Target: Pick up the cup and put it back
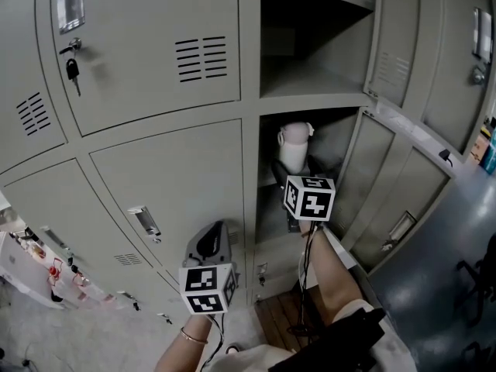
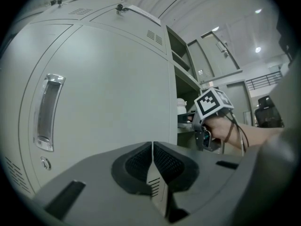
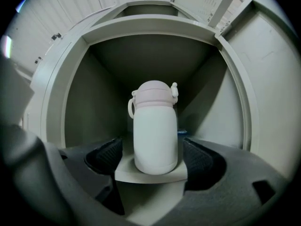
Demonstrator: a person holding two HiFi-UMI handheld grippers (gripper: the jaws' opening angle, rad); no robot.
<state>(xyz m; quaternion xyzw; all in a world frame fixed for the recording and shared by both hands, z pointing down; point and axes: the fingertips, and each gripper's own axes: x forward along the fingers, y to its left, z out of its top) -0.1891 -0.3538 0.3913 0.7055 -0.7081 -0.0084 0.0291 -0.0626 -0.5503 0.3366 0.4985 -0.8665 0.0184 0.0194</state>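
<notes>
Cup [image 3: 155, 131] sits near shelf [image 3: 150, 177] edge btwn spread jaws of right hand-held gripper [image 3: 153, 152], untouched, so a jaw bump could tip it off; left hand-held gripper [image 2: 153, 159] pressed shut.

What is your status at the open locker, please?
Right gripper open, jaws either side of the cup, not touching. Cup upright on locker shelf. Left gripper shut, empty. Nothing in the way.

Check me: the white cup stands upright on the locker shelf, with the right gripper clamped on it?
Not clamped: the right gripper view shows the right gripper open, jaws either side of the upright white cup on the locker shelf.
</notes>
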